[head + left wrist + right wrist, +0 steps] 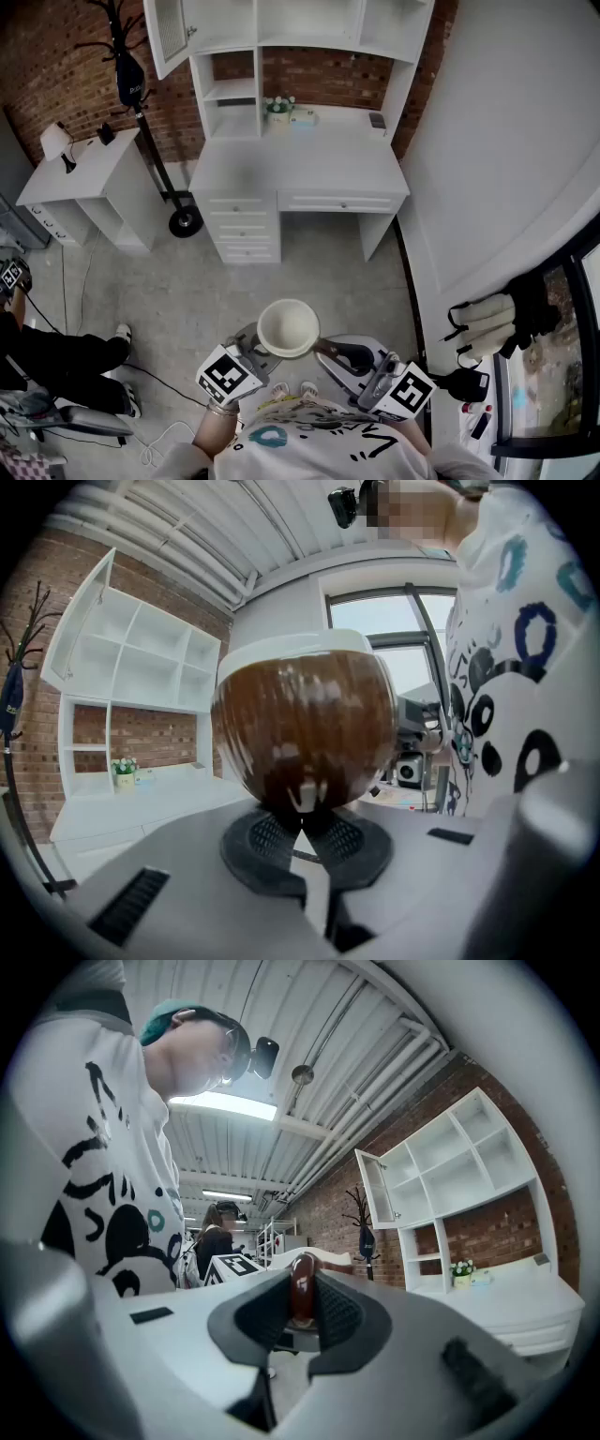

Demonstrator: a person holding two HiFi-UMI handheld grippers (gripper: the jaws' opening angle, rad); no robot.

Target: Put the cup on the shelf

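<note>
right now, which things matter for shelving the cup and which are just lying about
For the job:
glossy brown cup, cream inside
white open shelf unit
left hand-held gripper
right hand-held gripper

Lying about:
small potted plant
black coat stand
white desk lamp

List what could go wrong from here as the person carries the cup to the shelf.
1. The left gripper pinches the cup only at its narrow base, so it may tip.
2. The right gripper clamps just the thin handle; uneven pulling could twist it loose.
3. The shelf lies beyond the desk, close to a small plant that might get knocked.
</note>
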